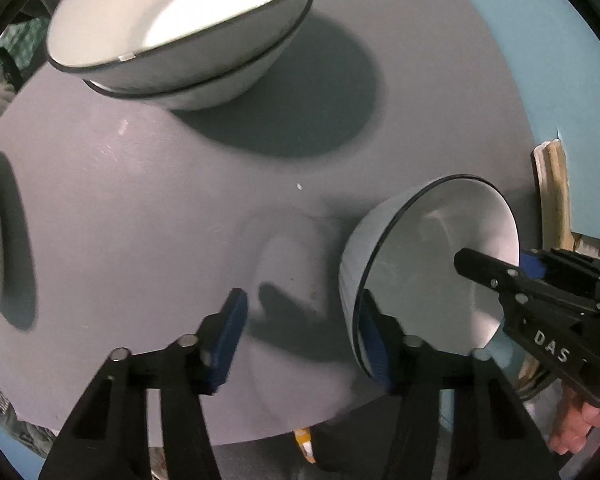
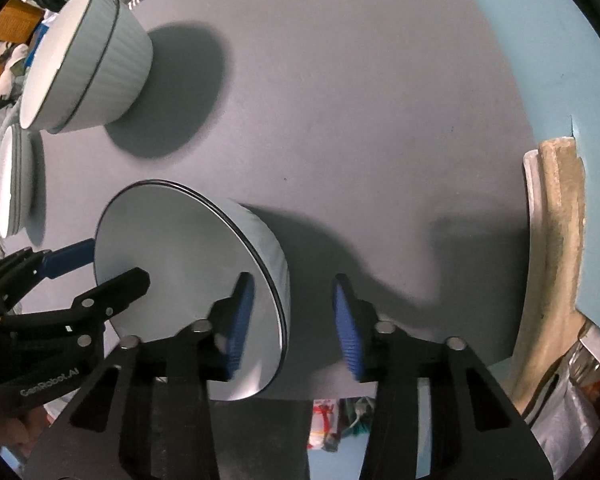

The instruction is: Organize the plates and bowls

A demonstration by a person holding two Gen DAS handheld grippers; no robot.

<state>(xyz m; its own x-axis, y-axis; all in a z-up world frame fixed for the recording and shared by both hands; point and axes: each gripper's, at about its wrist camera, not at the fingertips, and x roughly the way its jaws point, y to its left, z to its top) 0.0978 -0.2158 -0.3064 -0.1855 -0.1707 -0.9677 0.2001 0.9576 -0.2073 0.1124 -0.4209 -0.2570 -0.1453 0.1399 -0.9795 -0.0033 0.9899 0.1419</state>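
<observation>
Straddled the rim of the ribbed bowl (image 2: 204, 280) with both grippers' fingers spread wide, left gripper (image 1: 304, 340) at its 9 o'clock edge, right gripper (image 2: 294, 324) at 3 o'clock. Gripped nothing firmly. Sat on the grey worktop (image 2: 360, 120), stacked bowls (image 2: 88, 64) at 11 o'clock.

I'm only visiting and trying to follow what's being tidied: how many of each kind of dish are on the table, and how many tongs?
Bowls: 3, made up of 2 nested bowls and 1 tipped bowl
Plate stack: 1, plates in it too blurred to count
Tongs: 2, the left tongs and the right tongs
Total: 6
</observation>
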